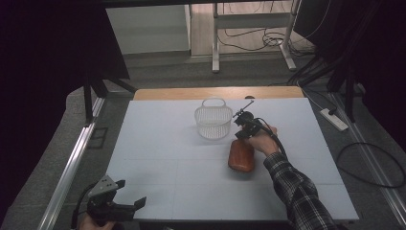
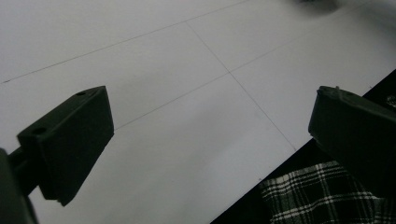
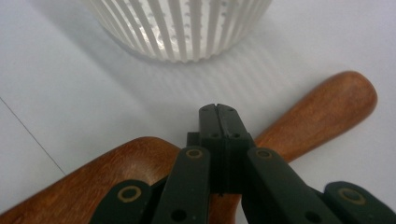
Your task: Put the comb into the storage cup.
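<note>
**Wooden scoop gripped, basket waiting**

While the left gripper [image 1: 125, 199] idles at the table's near left corner, its jaws wide apart with nothing between them, the work sits farther right. Seen along those jaws in the left gripper view, there is bare matte white board [image 2: 196, 93] crossed by thin seam lines, plus a strip of plaid sleeve [image 2: 322, 196] at the lower edge.

Next comes the basket [image 1: 213, 122], standing upright near the middle of the table [image 1: 158, 158]: white plastic, rounded, with slatted, perforated walls and a loop handle at its far rim. From the high view it looks empty.

Just right of and nearer than the basket lies the scoop [image 1: 241, 155], a smooth reddish-brown wooden piece with a broad, hollowed body and a rounded handle [image 3: 327, 109]. It rests on the table, close to the basket but not touching it.

At the right, the right gripper [image 3: 219, 112] is fully closed over the scoop's handle end; its black jaws meet tip to tip, and whether they pinch the wood itself is hidden beneath them.

As a judgement, the grasp is made or nearly made, and the job is early: lifting the scoop and setting it into the basket are both left to do.
</note>
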{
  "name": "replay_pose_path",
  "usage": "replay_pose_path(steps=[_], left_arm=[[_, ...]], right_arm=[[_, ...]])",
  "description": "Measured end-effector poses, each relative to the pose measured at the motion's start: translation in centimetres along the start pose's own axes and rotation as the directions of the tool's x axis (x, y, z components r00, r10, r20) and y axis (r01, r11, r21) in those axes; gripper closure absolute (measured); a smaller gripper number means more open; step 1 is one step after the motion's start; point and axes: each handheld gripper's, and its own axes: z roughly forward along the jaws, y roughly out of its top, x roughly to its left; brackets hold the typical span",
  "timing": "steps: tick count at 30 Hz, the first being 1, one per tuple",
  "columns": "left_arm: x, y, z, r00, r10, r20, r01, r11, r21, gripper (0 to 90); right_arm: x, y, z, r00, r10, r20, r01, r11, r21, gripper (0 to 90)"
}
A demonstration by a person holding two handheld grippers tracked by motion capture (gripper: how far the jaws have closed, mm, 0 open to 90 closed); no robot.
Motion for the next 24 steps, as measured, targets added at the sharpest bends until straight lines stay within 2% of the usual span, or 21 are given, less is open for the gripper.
replay_pose_path(steps=[14, 24], left_arm=[[-0.1, 0.0, 0.0, 1.0000, 0.002, -0.002, -0.002, 1.0000, 0.002, 1.1], [-0.1, 0.0, 0.0, 1.0000, 0.000, -0.002, 0.000, 1.0000, 0.002, 1.1]], right_arm=[[-1.2, -1.6, -0.8, 0.9988, 0.025, 0.042, -0.026, 1.000, 0.014, 89.7], [-1.7, -3.3, -1.7, 0.9983, 0.030, 0.050, -0.031, 0.999, 0.016, 89.6]])
